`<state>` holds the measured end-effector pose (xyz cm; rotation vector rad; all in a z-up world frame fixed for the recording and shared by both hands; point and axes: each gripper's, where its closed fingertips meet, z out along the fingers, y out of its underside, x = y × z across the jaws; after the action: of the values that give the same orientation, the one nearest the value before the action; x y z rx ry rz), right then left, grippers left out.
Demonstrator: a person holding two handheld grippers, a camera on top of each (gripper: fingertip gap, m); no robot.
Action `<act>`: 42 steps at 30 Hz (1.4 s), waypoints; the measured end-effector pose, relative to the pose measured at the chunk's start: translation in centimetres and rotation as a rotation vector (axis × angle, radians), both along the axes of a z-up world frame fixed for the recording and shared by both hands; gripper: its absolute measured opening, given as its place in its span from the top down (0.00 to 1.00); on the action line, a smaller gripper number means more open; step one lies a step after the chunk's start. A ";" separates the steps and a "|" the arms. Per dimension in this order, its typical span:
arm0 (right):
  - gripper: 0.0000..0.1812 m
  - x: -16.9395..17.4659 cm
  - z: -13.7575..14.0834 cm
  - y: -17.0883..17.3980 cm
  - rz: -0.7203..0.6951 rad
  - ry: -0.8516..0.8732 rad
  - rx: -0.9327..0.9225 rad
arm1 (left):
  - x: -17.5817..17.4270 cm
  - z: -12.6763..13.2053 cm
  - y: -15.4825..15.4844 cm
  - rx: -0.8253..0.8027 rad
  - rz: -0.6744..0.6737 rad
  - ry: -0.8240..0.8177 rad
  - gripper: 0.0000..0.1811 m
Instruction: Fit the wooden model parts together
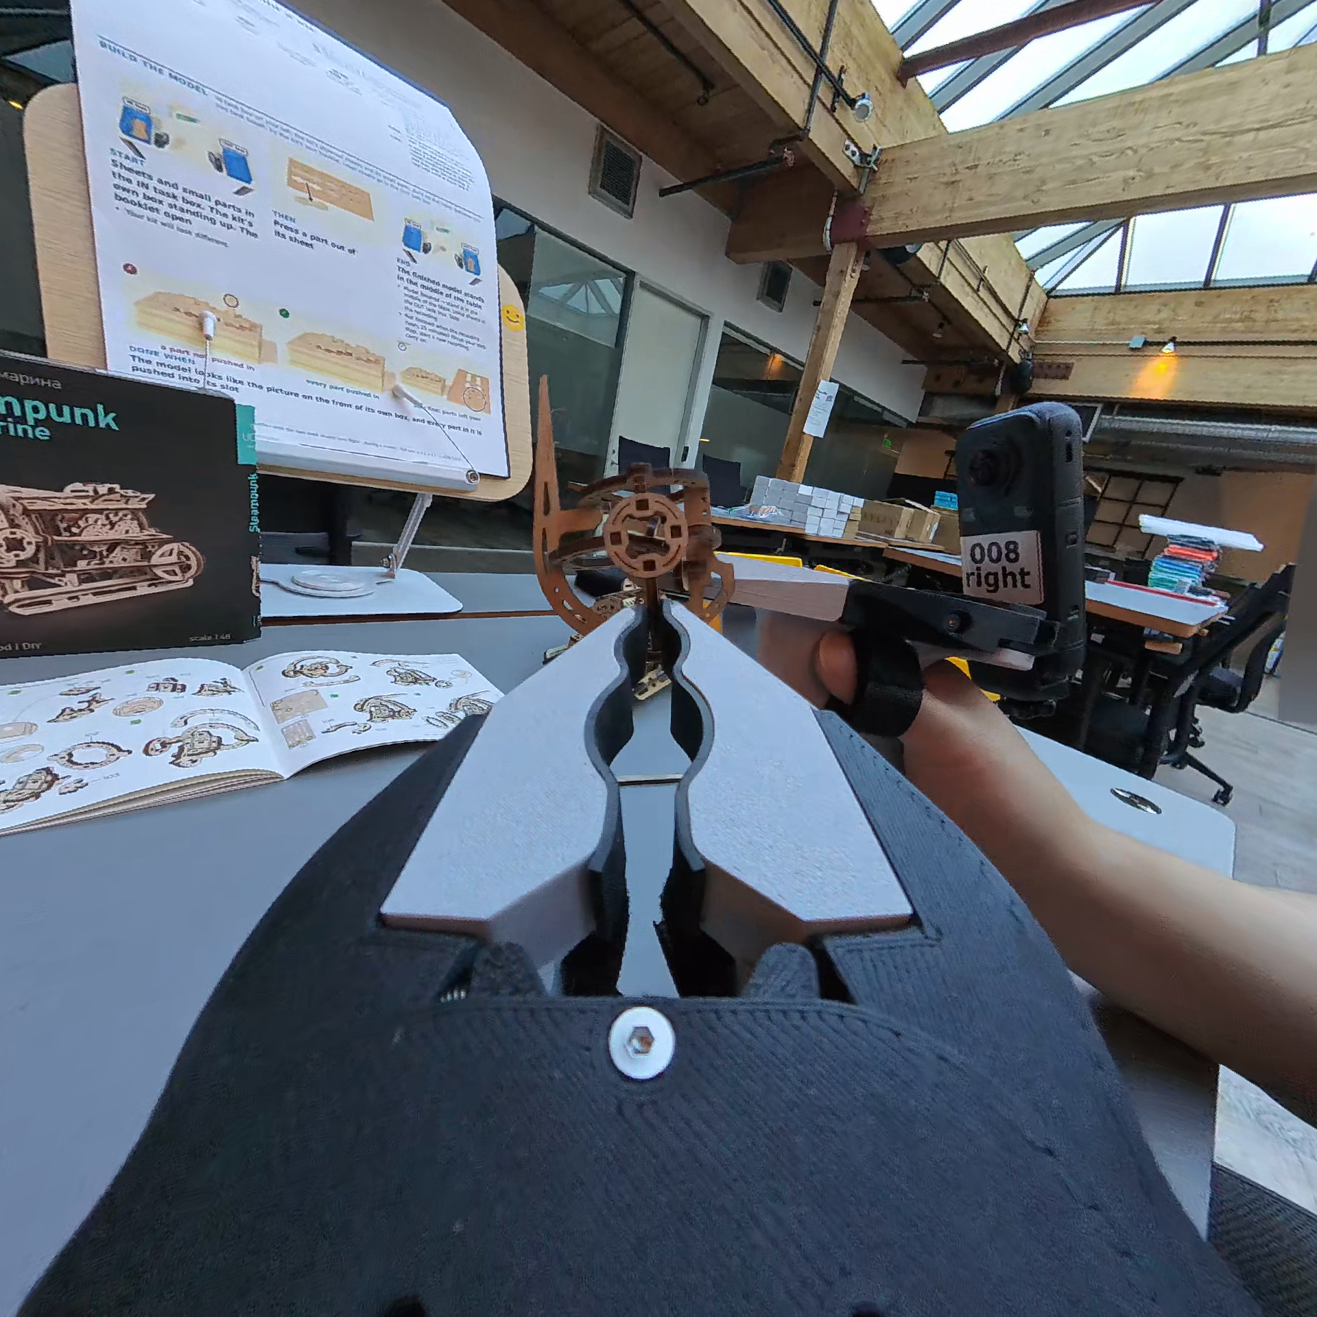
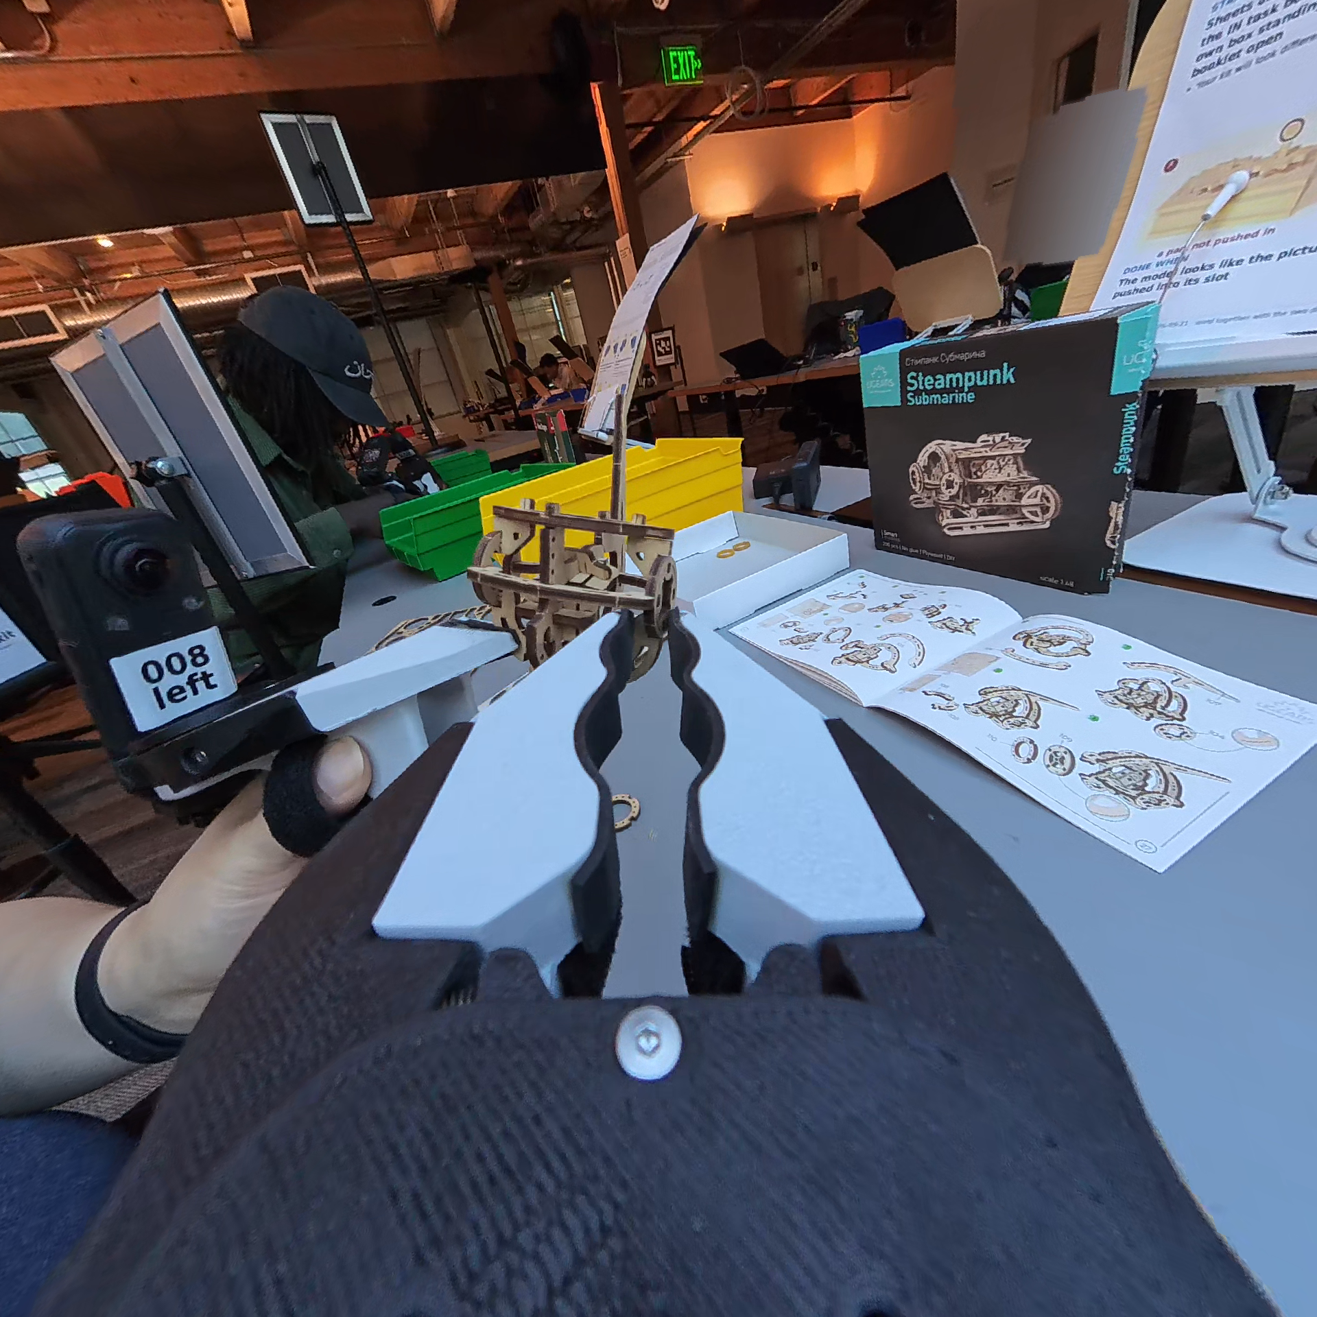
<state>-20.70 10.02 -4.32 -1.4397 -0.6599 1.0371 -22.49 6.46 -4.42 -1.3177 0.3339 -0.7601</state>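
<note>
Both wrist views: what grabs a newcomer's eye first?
The half-built wooden model, held above the grey table between both grippers: the right gripper grips one side, the left gripper another. Behind it a dark kit box stands upright, with an open instruction booklet lying flat in front. Yellow and green bins sit farther back.

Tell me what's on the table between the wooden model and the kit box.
In the right wrist view, a shallow white tray holding small wooden rings sits between the wooden model and the kit box.
</note>
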 end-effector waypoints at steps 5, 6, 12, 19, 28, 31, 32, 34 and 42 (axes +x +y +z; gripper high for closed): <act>0.97 0.3 0.2 0.1 -0.016 0.008 0.010 | 0.3 0.1 0.1 0.026 0.021 0.019 1.00; 0.97 0.4 0.3 0.1 -0.019 0.015 0.013 | 0.4 0.1 0.1 0.030 0.021 0.024 1.00; 0.97 0.9 0.8 0.1 -0.032 0.011 0.054 | 1.1 0.2 0.1 0.050 0.024 0.040 1.00; 0.89 1.1 0.4 0.9 -0.018 0.057 -0.017 | 0.5 0.2 0.8 -0.010 -0.010 -0.015 1.00; 0.97 -0.3 1.8 -4.5 0.011 -0.326 0.700 | -3.0 -2.2 3.3 -0.311 -0.071 -0.129 1.00; 0.92 -2.6 -1.8 -4.2 -0.034 -0.621 0.818 | -3.1 -3.1 3.4 -0.353 -0.071 -0.101 1.00; 0.92 -3.1 -2.7 -3.8 -0.051 -0.679 0.815 | -2.8 -3.4 3.3 -0.366 -0.077 -0.086 1.00; 0.89 -3.6 -4.2 -3.1 -0.058 -0.754 0.814 | -2.4 -3.9 3.2 -0.377 -0.081 -0.067 1.00; 0.90 -3.5 -5.9 -1.4 -0.196 -0.991 0.984 | -1.0 -4.6 2.7 -0.364 -0.077 0.037 1.00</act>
<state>-24.19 8.57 -10.27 -0.9905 -1.4325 -0.2814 -23.46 9.19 -9.05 -1.6700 0.2854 -0.8900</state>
